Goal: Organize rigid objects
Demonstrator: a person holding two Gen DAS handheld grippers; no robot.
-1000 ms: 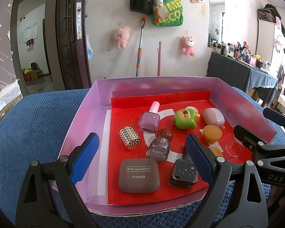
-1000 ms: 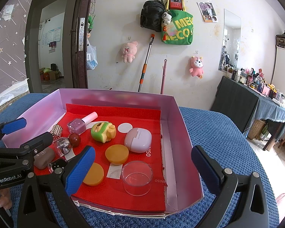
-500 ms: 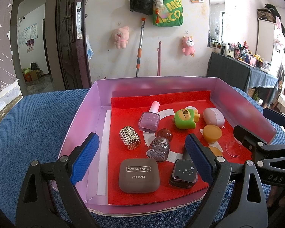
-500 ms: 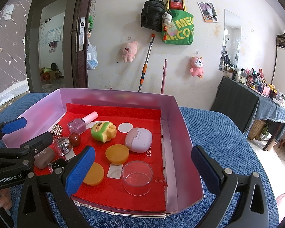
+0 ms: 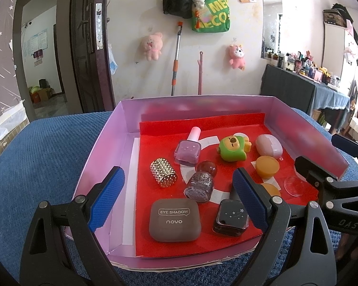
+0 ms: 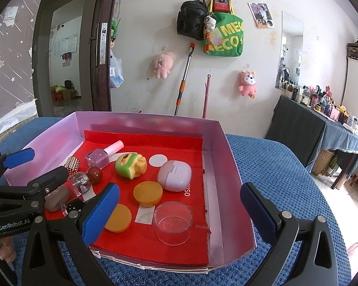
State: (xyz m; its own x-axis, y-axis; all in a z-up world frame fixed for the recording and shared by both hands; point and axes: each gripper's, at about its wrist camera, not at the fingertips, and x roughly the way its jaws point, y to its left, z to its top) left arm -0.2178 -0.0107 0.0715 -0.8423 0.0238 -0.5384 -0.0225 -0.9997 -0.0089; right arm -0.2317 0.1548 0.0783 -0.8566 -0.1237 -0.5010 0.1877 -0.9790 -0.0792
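Both the left gripper [image 5: 176, 201] and the right gripper [image 6: 179, 211] are hovering with fingers spread wide and pinching nothing at the near edge of the pink box [image 5: 102, 147], inside which the eye-shadow case [image 5: 175, 219], nail-polish bottles and clear cup [image 6: 173, 222] are lying on the red liner.

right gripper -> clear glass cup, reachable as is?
Probably yes. The right gripper is open and the clear glass cup stands upright just ahead between its fingers, apart from the orange discs, with nothing above it.
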